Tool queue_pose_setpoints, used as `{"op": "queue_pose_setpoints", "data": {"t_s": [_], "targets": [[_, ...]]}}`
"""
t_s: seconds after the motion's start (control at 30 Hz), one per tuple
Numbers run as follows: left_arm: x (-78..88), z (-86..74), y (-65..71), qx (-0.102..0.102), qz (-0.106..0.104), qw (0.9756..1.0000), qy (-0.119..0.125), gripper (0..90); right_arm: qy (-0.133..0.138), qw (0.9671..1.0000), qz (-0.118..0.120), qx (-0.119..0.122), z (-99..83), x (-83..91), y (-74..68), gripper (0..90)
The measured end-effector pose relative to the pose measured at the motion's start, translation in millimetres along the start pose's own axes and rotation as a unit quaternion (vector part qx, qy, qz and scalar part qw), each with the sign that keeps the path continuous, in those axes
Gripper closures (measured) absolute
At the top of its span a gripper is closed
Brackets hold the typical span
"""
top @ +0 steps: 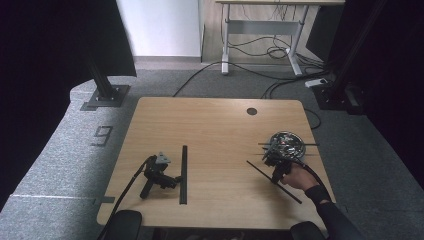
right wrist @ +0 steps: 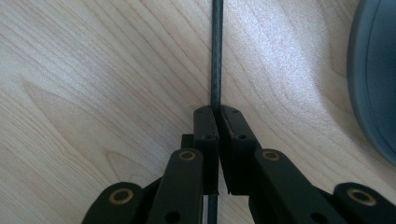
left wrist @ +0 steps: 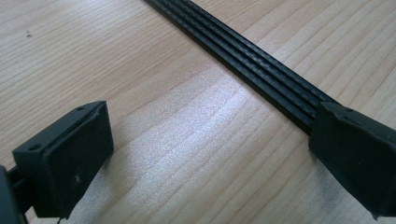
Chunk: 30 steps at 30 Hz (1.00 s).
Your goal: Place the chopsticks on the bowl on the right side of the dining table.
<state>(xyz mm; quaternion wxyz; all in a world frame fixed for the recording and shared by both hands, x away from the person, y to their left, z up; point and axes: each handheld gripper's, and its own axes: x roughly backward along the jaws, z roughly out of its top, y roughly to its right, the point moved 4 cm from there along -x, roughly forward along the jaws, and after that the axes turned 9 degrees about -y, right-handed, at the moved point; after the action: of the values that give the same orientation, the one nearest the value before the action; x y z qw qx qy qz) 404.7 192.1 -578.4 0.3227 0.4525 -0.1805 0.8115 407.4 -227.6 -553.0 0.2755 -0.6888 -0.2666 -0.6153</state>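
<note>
Black rod (right wrist: 215,51) clamped between right claw (right wrist: 218,110) pads.

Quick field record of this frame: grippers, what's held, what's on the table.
right gripper: shut on thin black rod, held by the person's hand
left gripper: open, lying on the light wooden table, no hand on it
flat ribbed black strip: lying beside left gripper, passing its right jaw
round grey bowl: holds mixed small parts, black rods across it
</note>
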Motion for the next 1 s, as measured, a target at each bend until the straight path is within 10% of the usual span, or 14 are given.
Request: {"op": "queue_pose_setpoints", "data": {"t_s": [0.33, 1.0], "targets": [[0.1, 0.0, 0.0, 0.000, 0.000, 1.0000, -0.001, 0.0, 0.009, 0.9999, -0.012, 0.000, -1.2, 6.1, 1.1, 85.8], [-0.1, 0.1, 0.0, 0.000, 0.000, 1.0000, 0.001, 0.0, 0.053, 0.9985, -0.012, -0.005, -4.8, 73.1, 1.7, 85.8]]}}
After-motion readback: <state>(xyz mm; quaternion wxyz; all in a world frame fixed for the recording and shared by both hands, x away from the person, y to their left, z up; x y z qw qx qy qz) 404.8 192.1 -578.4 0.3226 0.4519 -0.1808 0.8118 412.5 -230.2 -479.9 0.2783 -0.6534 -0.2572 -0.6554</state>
